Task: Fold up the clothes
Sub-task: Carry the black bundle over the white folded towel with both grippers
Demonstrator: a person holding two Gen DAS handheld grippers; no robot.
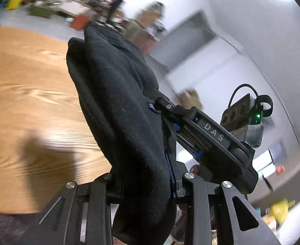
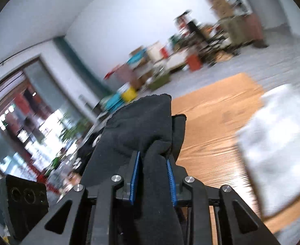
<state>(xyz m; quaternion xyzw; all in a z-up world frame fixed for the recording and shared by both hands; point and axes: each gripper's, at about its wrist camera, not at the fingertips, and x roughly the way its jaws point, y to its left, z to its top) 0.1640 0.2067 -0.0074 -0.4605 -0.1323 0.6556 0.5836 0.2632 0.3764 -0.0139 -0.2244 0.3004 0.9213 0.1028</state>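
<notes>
Both grippers, L & R, pinch black garment above table.

A black garment fills the centre of the left wrist view; it is soft, matt knit cloth with a faintly fuzzy, linty surface. At the left of the frame, the table is light wood with visible grain and a slight sheen. The left gripper at the bottom is matt black plastic or metal with shiny round silver screw heads. The right gripper, at centre right, has the same smooth matt black finish.

In the right wrist view, ribbed blue pads look rubbery against the cloth. A white cloth mass at the right is blurred.
</notes>
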